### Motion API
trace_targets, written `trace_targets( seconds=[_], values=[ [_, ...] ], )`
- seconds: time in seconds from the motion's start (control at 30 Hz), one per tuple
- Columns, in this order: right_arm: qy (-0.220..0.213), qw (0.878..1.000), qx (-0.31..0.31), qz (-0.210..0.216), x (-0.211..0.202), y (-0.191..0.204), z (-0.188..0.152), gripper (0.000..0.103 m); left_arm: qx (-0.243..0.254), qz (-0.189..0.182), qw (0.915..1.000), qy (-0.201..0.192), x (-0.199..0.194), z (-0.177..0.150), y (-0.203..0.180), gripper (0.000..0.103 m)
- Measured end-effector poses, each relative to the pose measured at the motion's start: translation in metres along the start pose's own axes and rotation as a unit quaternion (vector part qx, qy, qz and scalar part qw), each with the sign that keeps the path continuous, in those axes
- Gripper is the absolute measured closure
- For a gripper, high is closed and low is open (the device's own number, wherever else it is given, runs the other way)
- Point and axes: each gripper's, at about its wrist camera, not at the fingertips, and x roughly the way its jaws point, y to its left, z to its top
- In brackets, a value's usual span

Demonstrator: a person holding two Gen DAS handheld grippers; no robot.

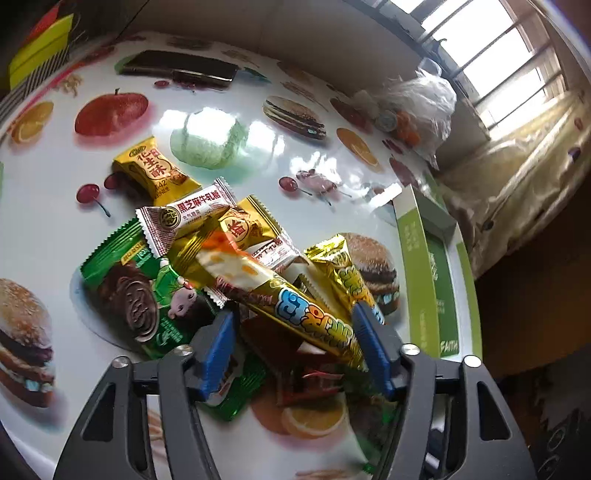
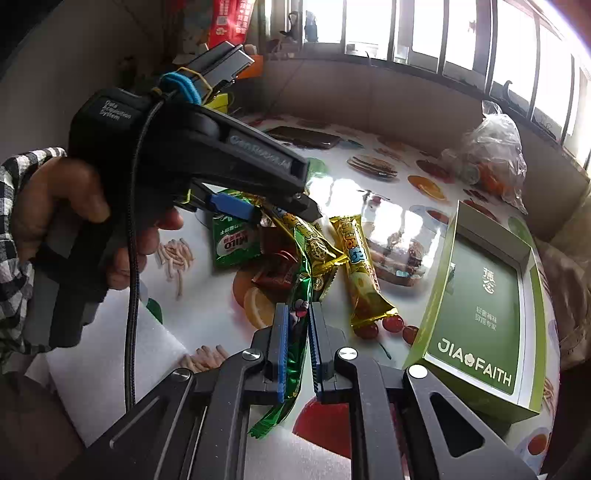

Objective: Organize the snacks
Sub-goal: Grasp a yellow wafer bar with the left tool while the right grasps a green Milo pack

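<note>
Green wrapper (image 2: 295, 325), pinched in right gripper (image 2: 299, 347), apparently points lengthwise toward the pile.

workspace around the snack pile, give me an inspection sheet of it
surface: glossy table printed with fruit and burgers
job's things: mixed snack pile; long gold snack bar across the top, second gold bar beside it, green cookie packet, green Milo sachet, open green box at the table edge
clutter: phone, clear plastic bag with small items
grippers: left gripper part open, astride the long gold bar, pads not seen pressing; right gripper shut on a green wrapper
cables: black braided cable hanging from the left gripper
surroundings: barred window, checked sleeve
</note>
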Motion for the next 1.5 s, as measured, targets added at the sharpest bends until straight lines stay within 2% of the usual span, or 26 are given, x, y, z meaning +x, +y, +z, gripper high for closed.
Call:
trace_targets(
  seconds=[0.23,0.53,0.8,0.93,1.27,1.5],
  values=[
    [0.000,1.000,0.007,0.005,0.003,-0.005,0.000,0.092,-0.013,-0.001,0.9999,0.002,0.008,0.003,0.002,0.059],
    [0.009,1.000,0.024,0.011,0.011,-0.011,-0.001,0.087,-0.019,-0.014,0.9997,-0.002,0.013,0.008,0.002,0.067],
    [0.000,0.998,0.047,0.039,0.011,-0.015,-0.002,0.090,-0.018,-0.027,0.9994,-0.010,0.008,0.009,0.003,0.072],
    [-0.007,0.995,0.075,0.066,0.009,-0.019,-0.002,0.093,-0.007,-0.025,0.9994,-0.024,-0.004,0.009,0.002,0.073],
    [-0.028,0.990,0.097,0.098,-0.006,-0.018,0.002,0.094,0.004,-0.022,0.9987,-0.046,-0.024,0.013,0.007,0.076],
    [-0.055,0.988,0.113,0.086,-0.032,-0.027,0.009,0.094,0.035,-0.024,0.9974,-0.058,-0.040,0.018,-0.002,0.076]
  ],
)
